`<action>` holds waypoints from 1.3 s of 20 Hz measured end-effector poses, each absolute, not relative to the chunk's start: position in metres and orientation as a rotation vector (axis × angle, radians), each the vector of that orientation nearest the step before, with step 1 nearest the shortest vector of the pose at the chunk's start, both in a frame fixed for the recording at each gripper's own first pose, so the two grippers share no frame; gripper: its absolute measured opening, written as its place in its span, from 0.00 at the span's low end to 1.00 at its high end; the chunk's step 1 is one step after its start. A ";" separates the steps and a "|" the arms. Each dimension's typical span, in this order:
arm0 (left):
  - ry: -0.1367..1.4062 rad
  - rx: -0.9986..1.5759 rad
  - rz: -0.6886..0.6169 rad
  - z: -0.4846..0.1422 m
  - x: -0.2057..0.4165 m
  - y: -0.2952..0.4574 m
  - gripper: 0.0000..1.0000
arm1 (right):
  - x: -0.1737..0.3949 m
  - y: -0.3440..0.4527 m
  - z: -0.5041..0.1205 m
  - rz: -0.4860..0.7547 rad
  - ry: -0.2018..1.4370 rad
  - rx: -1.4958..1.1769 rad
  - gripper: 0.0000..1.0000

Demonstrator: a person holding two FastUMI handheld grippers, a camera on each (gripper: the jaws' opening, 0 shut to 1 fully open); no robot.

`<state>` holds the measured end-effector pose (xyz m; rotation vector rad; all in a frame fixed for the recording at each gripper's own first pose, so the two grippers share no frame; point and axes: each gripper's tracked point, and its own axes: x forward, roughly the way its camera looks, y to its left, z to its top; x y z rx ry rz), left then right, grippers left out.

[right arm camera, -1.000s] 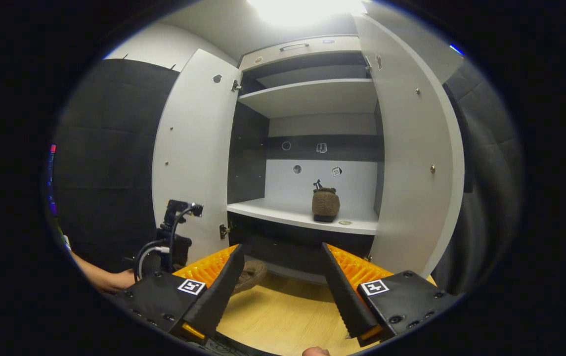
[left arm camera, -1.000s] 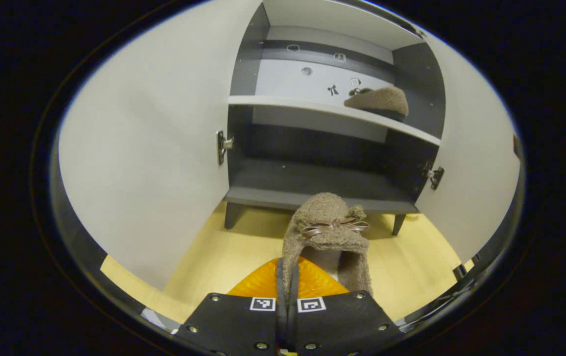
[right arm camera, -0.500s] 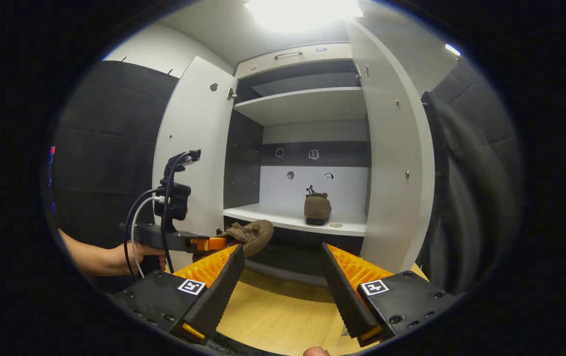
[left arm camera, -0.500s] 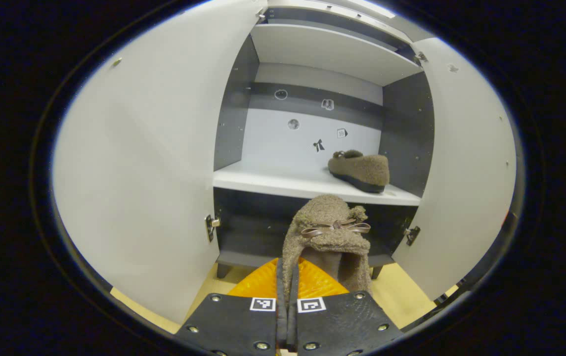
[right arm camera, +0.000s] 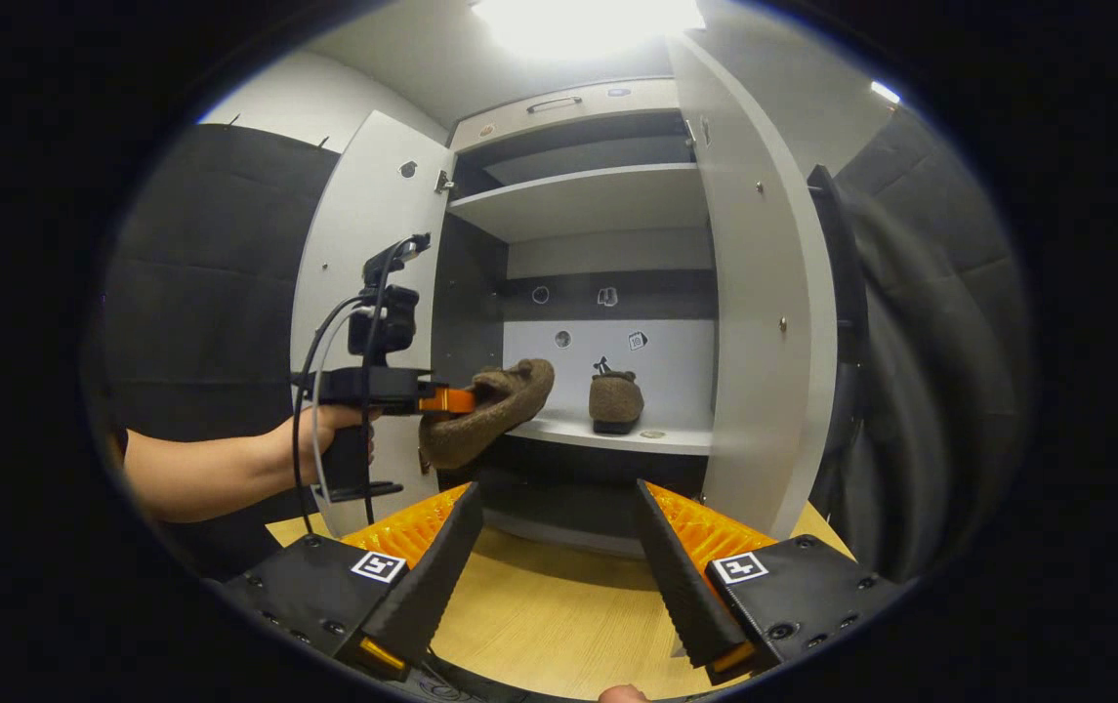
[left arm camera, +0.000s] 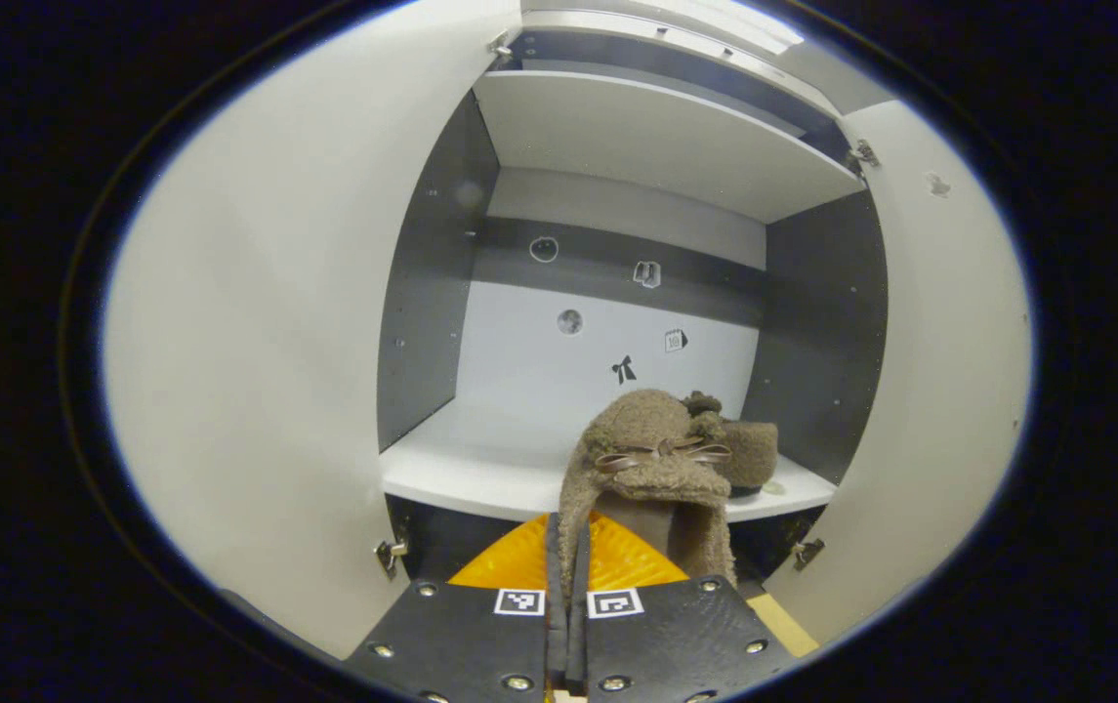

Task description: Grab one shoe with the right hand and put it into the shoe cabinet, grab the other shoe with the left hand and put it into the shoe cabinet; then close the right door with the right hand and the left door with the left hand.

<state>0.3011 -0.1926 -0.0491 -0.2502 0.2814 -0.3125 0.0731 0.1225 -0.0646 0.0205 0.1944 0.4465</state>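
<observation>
My left gripper [left arm camera: 568,547] is shut on the side wall of a brown fuzzy shoe with a bow [left arm camera: 651,454], held in the air just in front of the middle shelf [left arm camera: 461,474] of the open shoe cabinet. The other brown shoe [left arm camera: 752,454] sits on that shelf's right side, partly hidden behind the held one. In the right gripper view, the left gripper [right arm camera: 441,400] carries its shoe [right arm camera: 495,405] toe-up at shelf height, left of the shelved shoe [right arm camera: 615,400]. My right gripper [right arm camera: 555,488] hangs open and empty, back from the cabinet above the floor.
Both cabinet doors stand wide open: the left door [right arm camera: 363,293] and the right door [right arm camera: 754,322]. An upper shelf [right arm camera: 588,195] and a dark lower compartment [right arm camera: 578,488] flank the middle shelf. A person's hand [right arm camera: 334,430] holds the left gripper. Wooden floor [right arm camera: 549,605] lies below.
The left gripper has lifted its shoe from near the floor up to the middle shelf's height and moved closer to the cabinet. The right gripper stayed open, nearly still.
</observation>
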 end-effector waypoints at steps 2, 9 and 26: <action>0.282 -0.265 -0.296 -0.047 0.326 -0.195 0.06 | 0.074 0.124 -0.069 0.451 0.208 0.022 0.98; 0.303 -0.304 -0.251 -0.042 0.409 -0.208 0.01 | 0.075 0.127 -0.081 0.449 0.228 0.015 0.98; 0.426 -0.213 -0.241 -0.045 0.426 -0.209 0.98 | 0.081 0.117 -0.073 0.388 0.218 0.070 0.97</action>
